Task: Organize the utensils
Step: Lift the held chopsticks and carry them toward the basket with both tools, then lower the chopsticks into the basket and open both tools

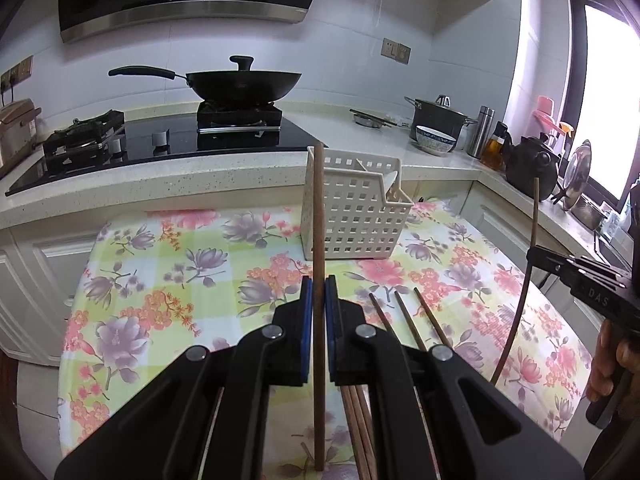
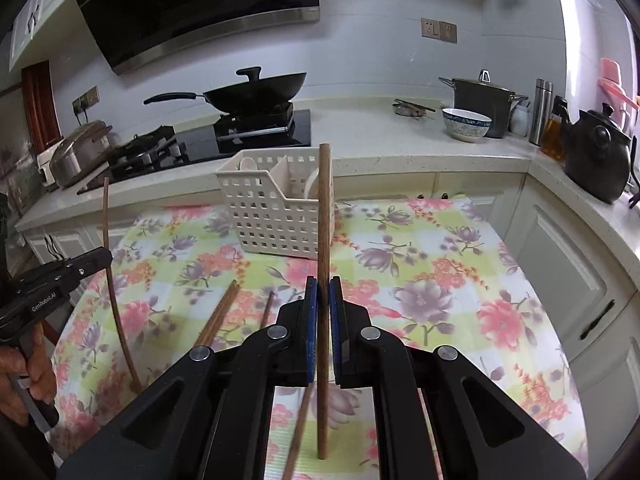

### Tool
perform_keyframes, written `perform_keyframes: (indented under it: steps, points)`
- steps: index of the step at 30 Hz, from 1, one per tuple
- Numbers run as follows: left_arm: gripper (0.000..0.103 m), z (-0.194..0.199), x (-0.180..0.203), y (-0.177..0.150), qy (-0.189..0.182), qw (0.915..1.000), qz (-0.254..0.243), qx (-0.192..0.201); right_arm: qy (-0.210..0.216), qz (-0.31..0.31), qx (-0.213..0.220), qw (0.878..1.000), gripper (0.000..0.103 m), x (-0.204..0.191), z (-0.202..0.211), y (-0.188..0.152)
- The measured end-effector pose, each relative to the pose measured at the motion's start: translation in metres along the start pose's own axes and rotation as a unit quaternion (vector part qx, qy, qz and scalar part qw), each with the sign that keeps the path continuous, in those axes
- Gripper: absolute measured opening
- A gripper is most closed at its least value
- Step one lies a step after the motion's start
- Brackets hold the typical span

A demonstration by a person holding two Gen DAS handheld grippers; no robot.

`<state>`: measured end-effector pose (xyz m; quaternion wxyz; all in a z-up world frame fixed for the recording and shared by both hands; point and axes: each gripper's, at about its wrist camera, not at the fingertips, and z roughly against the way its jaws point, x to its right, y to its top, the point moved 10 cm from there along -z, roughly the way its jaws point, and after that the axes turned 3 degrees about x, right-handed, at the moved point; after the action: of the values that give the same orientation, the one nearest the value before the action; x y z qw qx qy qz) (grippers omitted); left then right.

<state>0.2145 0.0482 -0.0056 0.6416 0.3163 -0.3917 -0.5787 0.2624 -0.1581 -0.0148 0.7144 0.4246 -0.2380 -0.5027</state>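
Note:
My left gripper [image 1: 319, 285] is shut on a brown wooden chopstick [image 1: 319, 216] that stands upright between its blue pads. My right gripper [image 2: 323, 285] is shut on a second upright chopstick [image 2: 325, 216]. Each gripper shows in the other's view, the right gripper [image 1: 538, 256] at the right edge and the left gripper [image 2: 98, 259] at the left edge, both lifted above the cloth. A white slotted basket [image 1: 356, 212] [image 2: 276, 220] stands ahead on the floral tablecloth [image 1: 168, 264] with white spoons [image 2: 248, 164] in it. Several loose chopsticks [image 1: 404, 318] [image 2: 220, 312] lie on the cloth near the grippers.
Behind the table runs a stone counter [image 1: 224, 168] with a black hob and a wok [image 1: 244, 84]. To the right stand a lidded pot [image 2: 480, 100], a blue-patterned bowl [image 2: 466, 124], a steel flask [image 2: 540, 112] and a black kettle [image 2: 600, 160]. A rice cooker [image 2: 80, 152] sits at the left.

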Motion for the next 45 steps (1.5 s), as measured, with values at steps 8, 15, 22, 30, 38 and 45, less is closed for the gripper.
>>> perform_keyframes:
  steps: [8,15,22,30,38,45]
  points:
    - [0.006,0.001,0.0,0.02,-0.003,0.9998,-0.003,0.021,-0.003,-0.005,0.017,1.0,0.007,-0.001,0.005,0.013]
    - [0.006,-0.01,0.001,0.04,-0.004,0.9996,-0.003,0.029,-0.006,-0.003,0.024,1.0,0.007,0.002,-0.001,0.026]
    - [0.006,-0.018,0.008,0.083,-0.014,0.9987,-0.013,0.048,-0.002,0.0,0.04,0.999,0.007,0.005,-0.016,0.07]
    - [0.006,-0.03,0.021,0.166,-0.032,0.9956,-0.025,0.084,0.006,0.006,0.073,0.997,0.007,0.002,-0.031,0.149]
    - [0.006,-0.048,0.03,0.229,-0.033,0.9921,-0.028,0.117,0.009,0.001,0.086,0.996,0.007,0.0,-0.055,0.195]
    - [0.006,-0.074,0.031,0.255,-0.024,0.991,-0.027,0.129,0.01,0.003,0.094,0.996,0.007,-0.003,-0.073,0.21]
